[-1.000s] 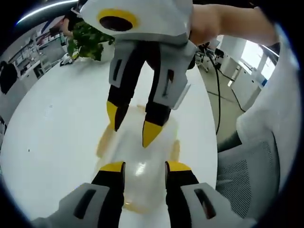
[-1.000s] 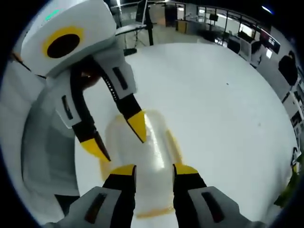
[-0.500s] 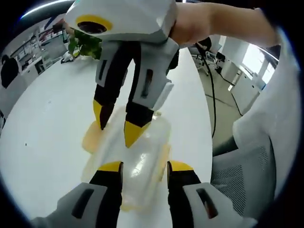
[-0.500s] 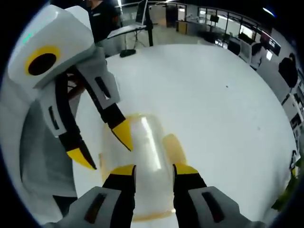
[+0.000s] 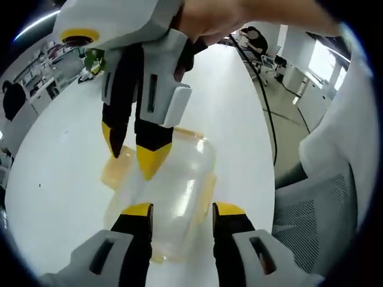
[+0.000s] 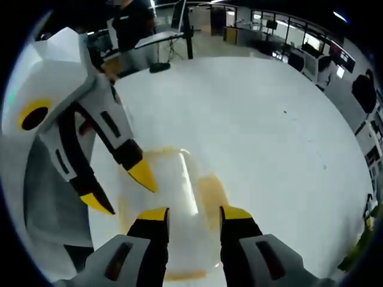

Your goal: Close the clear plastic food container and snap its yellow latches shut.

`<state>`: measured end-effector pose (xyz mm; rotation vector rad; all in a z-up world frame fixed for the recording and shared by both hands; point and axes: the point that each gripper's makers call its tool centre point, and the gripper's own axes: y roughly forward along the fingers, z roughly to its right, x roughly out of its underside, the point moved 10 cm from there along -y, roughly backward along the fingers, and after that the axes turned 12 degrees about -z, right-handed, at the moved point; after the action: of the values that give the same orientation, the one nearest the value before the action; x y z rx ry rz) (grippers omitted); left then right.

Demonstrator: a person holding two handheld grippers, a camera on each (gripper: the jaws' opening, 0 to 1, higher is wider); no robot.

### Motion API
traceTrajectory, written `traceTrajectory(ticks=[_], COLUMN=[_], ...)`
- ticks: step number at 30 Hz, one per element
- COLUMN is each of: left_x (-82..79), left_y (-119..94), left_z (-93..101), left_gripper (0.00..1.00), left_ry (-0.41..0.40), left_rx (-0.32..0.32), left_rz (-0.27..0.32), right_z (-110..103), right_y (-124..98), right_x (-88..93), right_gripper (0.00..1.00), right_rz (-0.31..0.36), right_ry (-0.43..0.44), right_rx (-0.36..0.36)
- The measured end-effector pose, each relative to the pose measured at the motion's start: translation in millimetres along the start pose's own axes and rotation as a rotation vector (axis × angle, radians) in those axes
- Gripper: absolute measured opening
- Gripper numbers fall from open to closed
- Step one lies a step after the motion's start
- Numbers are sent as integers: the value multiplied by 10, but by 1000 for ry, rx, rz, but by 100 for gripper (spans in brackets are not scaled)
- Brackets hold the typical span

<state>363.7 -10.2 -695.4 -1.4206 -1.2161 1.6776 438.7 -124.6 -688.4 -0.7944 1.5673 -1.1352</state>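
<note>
Left gripper view: both grippers, left [image 5: 178,208] and right [image 5: 133,154], hang open-jawed over the clear container [image 5: 170,197] on the white tabletop [image 5: 60,173].

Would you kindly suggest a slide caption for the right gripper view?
Two open grippers flank a clear food container on a white table.

Each claw [image 5: 179,209] is grey with black jaws tipped yellow.
</note>
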Motion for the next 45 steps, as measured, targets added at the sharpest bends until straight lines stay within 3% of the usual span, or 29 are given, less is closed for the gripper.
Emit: traceTrajectory(ticks=[10, 24, 36, 45], left_x=[-11, -13, -27, -21], left_y=[37, 66, 136, 172], left_z=[51, 105, 169, 213], left_gripper=[41, 40, 42, 41], left_ry=[24, 102, 203, 222], left_rx=[-35, -106, -183, -233], left_rz=[23, 7, -11, -19], right_z=[21, 64, 85, 126], right_y=[58, 115, 150, 176], right_x=[-34, -54, -151, -178], right_gripper=[33, 30, 30, 30], right_rz=[-36, -70, -152, -184], right_ry=[-12, -29, -82, -114], right_rx=[-30, -102, -131, -164])
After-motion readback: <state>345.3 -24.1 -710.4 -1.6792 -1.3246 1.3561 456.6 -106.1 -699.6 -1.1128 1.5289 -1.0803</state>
